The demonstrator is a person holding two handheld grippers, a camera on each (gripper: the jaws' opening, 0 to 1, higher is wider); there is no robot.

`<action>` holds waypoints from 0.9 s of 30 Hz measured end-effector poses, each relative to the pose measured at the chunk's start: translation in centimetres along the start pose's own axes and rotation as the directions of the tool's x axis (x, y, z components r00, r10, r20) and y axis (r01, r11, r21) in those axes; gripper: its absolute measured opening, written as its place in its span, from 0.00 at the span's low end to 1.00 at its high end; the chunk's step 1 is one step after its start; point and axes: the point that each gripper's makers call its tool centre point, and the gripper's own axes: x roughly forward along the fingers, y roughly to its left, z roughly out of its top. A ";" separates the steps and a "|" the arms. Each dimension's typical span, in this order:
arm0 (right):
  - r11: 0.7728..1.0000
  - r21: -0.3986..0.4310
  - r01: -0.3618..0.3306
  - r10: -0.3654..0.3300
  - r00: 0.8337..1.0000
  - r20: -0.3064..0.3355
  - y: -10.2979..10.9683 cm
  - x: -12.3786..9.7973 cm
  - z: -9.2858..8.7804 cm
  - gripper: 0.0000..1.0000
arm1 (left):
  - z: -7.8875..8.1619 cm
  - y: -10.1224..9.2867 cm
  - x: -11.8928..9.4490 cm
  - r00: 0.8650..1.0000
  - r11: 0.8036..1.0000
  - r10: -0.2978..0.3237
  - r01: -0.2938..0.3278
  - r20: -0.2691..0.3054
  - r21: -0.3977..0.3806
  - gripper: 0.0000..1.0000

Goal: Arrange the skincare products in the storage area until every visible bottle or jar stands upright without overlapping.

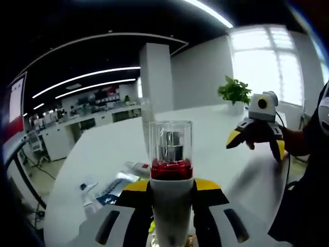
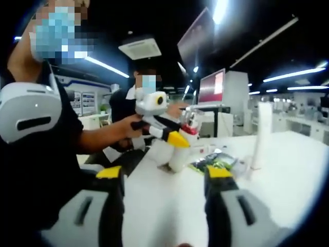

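A white bottle (image 1: 171,206) with a red band and a clear cap stands upright between the jaws of my left gripper (image 1: 171,188), which is shut on it. In the right gripper view the same bottle (image 2: 177,154) leans a little at the table top, held by the left gripper (image 2: 177,141) in a person's hand. My right gripper (image 2: 164,175) is open low over the white table (image 2: 288,170), with nothing between its fingers. From the left gripper view, the right gripper (image 1: 257,144) hovers at the right, apart from the bottle.
A tall white tube (image 2: 262,135) stands upright right of the held bottle. Flat packets (image 2: 213,162) lie beside it, and packets (image 1: 110,188) and a small tube (image 1: 139,167) lie left of my left gripper. A potted plant (image 1: 235,91) stands at the table's far end.
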 end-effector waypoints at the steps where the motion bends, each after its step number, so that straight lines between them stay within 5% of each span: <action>1: 1.000 0.000 -0.001 0.001 1.000 0.001 0.0 0.2 0.1 0.63 | 0.1 -0.1 -0.1 1.000 1.000 -0.004 0.004 0.007 -0.002 0.29; 27: 0.999 -0.037 -0.010 0.012 0.998 0.067 -1.4 4.2 4.7 0.52 | 2.7 -2.9 0.2 0.984 0.993 -0.114 0.114 0.136 0.008 0.29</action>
